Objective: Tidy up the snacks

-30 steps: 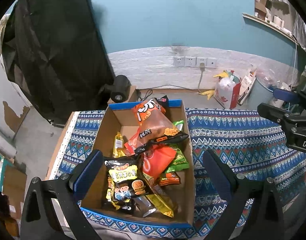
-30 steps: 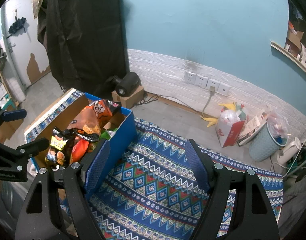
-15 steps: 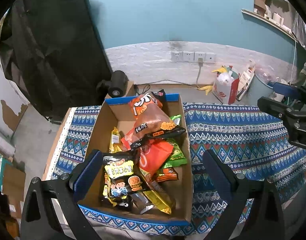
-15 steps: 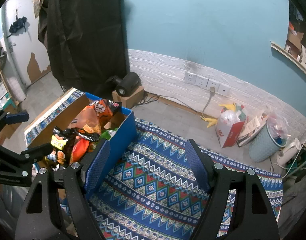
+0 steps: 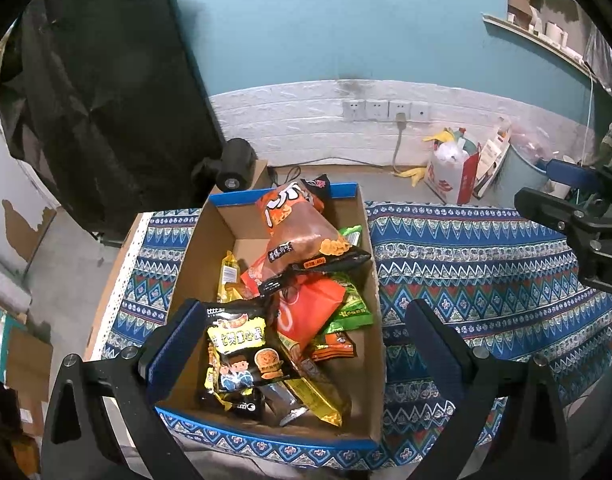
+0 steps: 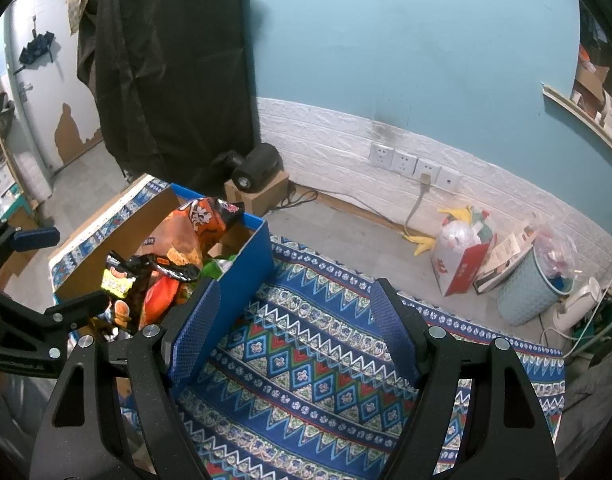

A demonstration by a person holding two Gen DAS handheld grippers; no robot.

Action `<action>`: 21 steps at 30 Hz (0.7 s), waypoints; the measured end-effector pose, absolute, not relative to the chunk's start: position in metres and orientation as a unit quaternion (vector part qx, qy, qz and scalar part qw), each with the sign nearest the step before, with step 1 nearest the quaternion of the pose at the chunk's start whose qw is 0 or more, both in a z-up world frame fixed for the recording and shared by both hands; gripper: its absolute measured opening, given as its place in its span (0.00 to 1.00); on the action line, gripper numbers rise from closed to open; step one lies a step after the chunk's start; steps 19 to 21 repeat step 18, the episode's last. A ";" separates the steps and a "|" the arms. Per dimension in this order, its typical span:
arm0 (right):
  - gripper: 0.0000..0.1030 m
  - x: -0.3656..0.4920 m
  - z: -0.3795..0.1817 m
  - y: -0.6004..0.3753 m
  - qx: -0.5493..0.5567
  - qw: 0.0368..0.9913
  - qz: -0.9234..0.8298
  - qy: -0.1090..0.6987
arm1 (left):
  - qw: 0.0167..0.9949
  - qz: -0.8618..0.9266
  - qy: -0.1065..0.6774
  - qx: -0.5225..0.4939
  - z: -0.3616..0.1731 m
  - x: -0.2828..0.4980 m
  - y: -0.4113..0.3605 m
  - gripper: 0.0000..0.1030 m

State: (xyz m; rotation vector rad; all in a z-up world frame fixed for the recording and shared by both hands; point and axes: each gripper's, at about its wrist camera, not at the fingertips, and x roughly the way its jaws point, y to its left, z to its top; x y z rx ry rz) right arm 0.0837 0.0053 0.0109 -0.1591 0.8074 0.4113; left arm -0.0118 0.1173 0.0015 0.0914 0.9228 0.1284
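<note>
Cardboard box [image 5: 370, 280] with a blue rim sits on the surface [image 5: 486, 264], which wears a blue patterned cloth. Left wrist view looks down into the box: a heap of snack packets, among them a big orange bag [image 5: 302, 228] leaning on the far wall, a black-and-yellow packet [image 5: 242, 344] near the front, green packets [image 5: 352, 304] on the right. Right wrist view shows only the box's blue outer side [image 6: 246, 272] and the packet tops over the rim; it alone shows the open stretch of cloth and a pale bin [image 6: 526, 288] on the floor. Packets low in the heap are covered; printed text too small to read. Left hand-held gripper [image 5: 302, 324] spread wide over the box, nothing between its fingers, touching no packet. Right hand-held gripper [image 6: 296, 316] also spread wide, empty, over the cloth, its left finger [image 6: 194, 328] overlapping the box side in view; contact cannot be told.
</note>
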 end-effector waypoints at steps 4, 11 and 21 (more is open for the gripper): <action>0.74 0.084 0.011 0.005 -0.077 0.896 0.199 0.389 | 0.893 0.060 0.444 0.045 0.002 -0.013 0.116 0.98; 0.74 0.083 0.011 0.005 -0.077 0.896 0.200 0.388 | 0.892 0.057 0.447 0.038 0.002 -0.013 0.118 0.98; 0.74 0.083 0.011 0.005 -0.078 0.896 0.200 0.389 | 0.891 0.060 0.448 0.040 0.001 -0.013 0.118 0.98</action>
